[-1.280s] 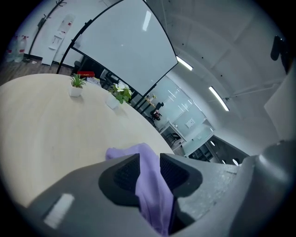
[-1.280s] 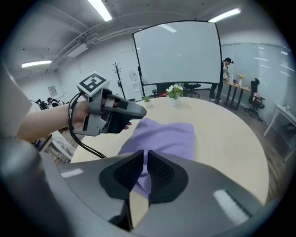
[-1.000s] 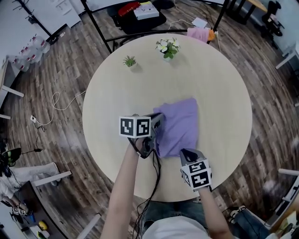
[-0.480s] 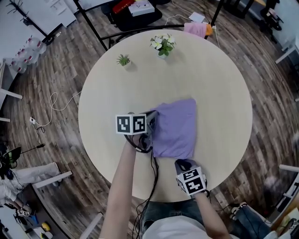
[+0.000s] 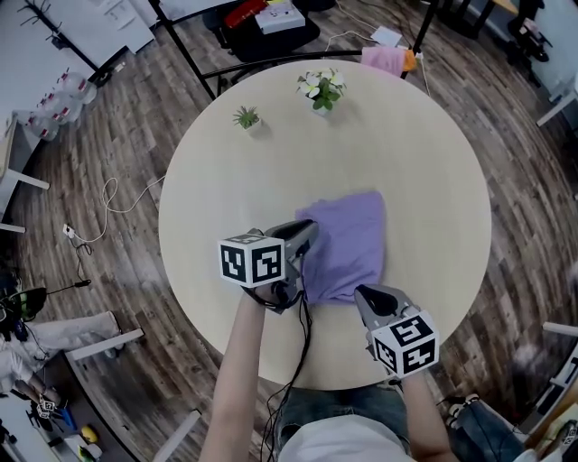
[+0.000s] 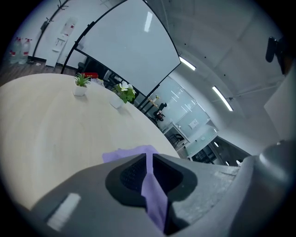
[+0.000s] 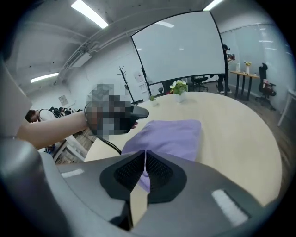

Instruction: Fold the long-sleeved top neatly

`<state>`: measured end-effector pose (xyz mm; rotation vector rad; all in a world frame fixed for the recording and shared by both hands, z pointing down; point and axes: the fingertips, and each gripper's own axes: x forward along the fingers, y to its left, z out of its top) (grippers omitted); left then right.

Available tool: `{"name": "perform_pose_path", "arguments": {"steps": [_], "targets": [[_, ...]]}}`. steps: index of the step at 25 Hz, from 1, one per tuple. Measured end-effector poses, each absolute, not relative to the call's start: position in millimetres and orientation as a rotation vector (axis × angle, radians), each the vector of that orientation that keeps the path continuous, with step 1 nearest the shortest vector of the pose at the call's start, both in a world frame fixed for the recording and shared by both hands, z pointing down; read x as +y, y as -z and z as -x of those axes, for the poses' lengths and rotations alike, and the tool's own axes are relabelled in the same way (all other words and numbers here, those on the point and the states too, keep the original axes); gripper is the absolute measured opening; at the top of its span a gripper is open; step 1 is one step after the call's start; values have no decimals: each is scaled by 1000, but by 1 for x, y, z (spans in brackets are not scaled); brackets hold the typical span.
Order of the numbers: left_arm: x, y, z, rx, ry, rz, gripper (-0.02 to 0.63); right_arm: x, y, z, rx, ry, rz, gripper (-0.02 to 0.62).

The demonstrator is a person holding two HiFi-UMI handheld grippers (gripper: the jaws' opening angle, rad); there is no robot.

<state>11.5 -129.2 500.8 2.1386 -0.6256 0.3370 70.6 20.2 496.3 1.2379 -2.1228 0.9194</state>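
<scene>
The sleeves of the purple long-sleeved top (image 5: 352,239) cannot be made out. It lies as one flat folded piece near the middle of the round desk (image 5: 424,162), a little toward the near edge, and its near left corner is hidden behind the left claw (image 5: 310,233). In the left gripper view the jaws of this claw are pressed together on a strip of the purple cloth that runs between them. The right claw (image 5: 363,293) is at the near right corner of the top, and in the right gripper view its jaws are closed too, pinching a thin edge of the cloth. There are two claws, one top and two small pot plants at the far side of the desk: a green one (image 5: 247,117) and one with white flowers (image 5: 323,87). The marker cubes (image 5: 256,262) carry black and white squares. The print on the white box (image 5: 282,16) beyond the desk is too small to read.
</scene>
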Motion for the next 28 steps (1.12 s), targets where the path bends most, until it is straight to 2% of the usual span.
{"name": "perform_pose_path", "arguments": {"steps": [9, 15, 23, 28], "targets": [[-92, -552, -15, -587, -408, -2001, 40, 38, -581, -69, -1940, -970, -1134, 37], [-79, -578, -2, -621, -367, -1923, 6, 49, -603, -62, -1907, -974, -1116, 28], [-81, -575, 3, -668, -347, -1950, 4, 46, -601, -61, -1916, -978, -1124, 30], [-87, -549, 21, -770, -306, -2027, 45, 40, -573, -71, -1973, -957, -1199, 35]]}}
